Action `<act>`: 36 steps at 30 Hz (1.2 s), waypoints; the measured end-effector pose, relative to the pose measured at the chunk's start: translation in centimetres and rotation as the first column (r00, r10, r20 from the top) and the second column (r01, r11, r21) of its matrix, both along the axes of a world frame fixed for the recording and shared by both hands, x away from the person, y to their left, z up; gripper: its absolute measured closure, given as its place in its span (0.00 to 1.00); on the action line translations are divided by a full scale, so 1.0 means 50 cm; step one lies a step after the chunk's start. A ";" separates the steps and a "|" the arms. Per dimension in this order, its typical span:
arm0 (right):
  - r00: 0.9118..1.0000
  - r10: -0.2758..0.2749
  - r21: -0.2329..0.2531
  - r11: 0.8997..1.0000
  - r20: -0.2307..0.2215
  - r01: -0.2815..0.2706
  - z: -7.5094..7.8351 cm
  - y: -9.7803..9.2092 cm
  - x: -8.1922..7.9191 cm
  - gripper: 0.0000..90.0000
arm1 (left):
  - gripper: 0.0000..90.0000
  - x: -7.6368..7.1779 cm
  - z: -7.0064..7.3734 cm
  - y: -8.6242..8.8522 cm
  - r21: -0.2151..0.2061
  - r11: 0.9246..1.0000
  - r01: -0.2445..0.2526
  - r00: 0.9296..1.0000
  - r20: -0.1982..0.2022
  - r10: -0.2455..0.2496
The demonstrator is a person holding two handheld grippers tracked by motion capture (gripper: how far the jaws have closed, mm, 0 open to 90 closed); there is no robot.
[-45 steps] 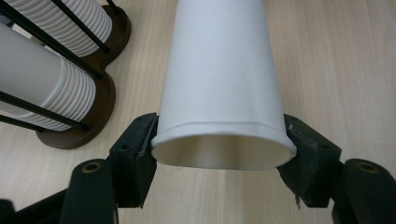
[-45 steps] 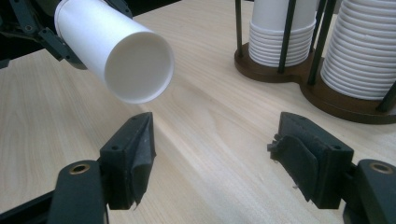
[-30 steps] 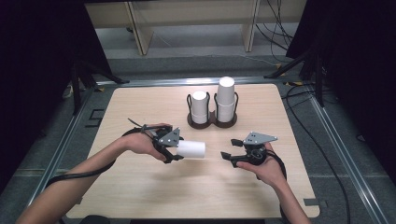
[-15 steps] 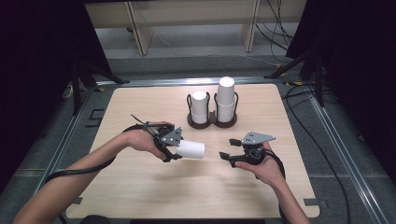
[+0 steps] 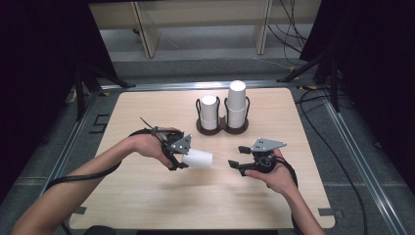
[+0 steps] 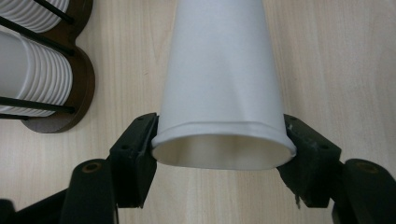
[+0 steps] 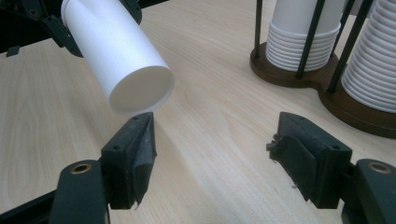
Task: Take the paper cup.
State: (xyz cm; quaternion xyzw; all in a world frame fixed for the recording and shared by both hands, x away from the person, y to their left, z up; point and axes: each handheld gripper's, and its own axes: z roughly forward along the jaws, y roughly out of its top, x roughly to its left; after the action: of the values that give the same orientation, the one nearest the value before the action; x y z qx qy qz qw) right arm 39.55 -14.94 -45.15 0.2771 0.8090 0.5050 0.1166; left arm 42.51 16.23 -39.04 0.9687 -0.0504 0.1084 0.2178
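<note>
A white paper cup (image 5: 198, 158) hangs on its side above the table, its base pointing right. My left gripper (image 5: 177, 157) is shut on its rim; in the left gripper view both jaws press the cup (image 6: 223, 88) at the open end. My right gripper (image 5: 237, 165) stands open to the right of the cup, a short gap away. In the right gripper view the cup (image 7: 119, 53) hangs just above and left of my open jaws, base towards me. A dark two-slot cup holder (image 5: 222, 128) at the back middle carries two stacks of white cups (image 5: 236, 104).
The light wooden table (image 5: 147, 196) has free room in front and at both sides. The holder (image 7: 299, 74) with its thin black rods stands behind and right of my right gripper. Dark stands and cables lie on the floor beyond the table.
My left gripper has edged a little right with the cup. My right gripper has shifted slightly left towards it and stays open.
</note>
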 end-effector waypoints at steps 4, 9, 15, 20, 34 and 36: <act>1.000 0.009 0.002 1.000 0.001 -0.009 0.000 0.006 0.000 0.33 | 0.38 0.000 0.002 -0.002 0.016 1.000 0.010 1.000 -0.001 -0.010; 1.000 0.025 0.001 1.000 -0.011 -0.025 0.001 0.012 -0.001 0.33 | 0.38 0.000 0.003 -0.005 0.035 0.999 0.017 1.000 -0.005 -0.017; 0.999 0.041 -0.014 0.999 -0.001 -0.041 0.009 0.022 0.000 0.33 | 0.38 -0.001 0.005 -0.010 0.057 0.998 0.024 1.000 -0.012 -0.024; 0.999 0.051 -0.022 0.998 -0.006 -0.051 0.013 0.029 -0.001 0.33 | 0.38 -0.005 0.002 -0.012 0.037 0.999 0.005 1.000 -0.031 -0.004; 0.995 0.095 -0.047 0.994 0.015 -0.094 0.019 0.041 0.002 0.34 | 0.37 0.000 0.010 -0.024 0.097 0.995 0.028 0.999 -0.019 -0.026; 0.995 0.103 -0.045 0.994 0.016 -0.102 0.020 0.042 0.002 0.34 | 0.37 -0.001 0.010 -0.026 0.090 0.996 0.022 0.999 -0.025 -0.020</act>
State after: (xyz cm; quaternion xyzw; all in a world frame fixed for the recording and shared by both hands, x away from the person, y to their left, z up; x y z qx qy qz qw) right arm 39.66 -12.82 -44.15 0.2281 0.8320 0.4950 0.1038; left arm 42.47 14.94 -38.52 0.9782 -0.0628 0.0918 0.1754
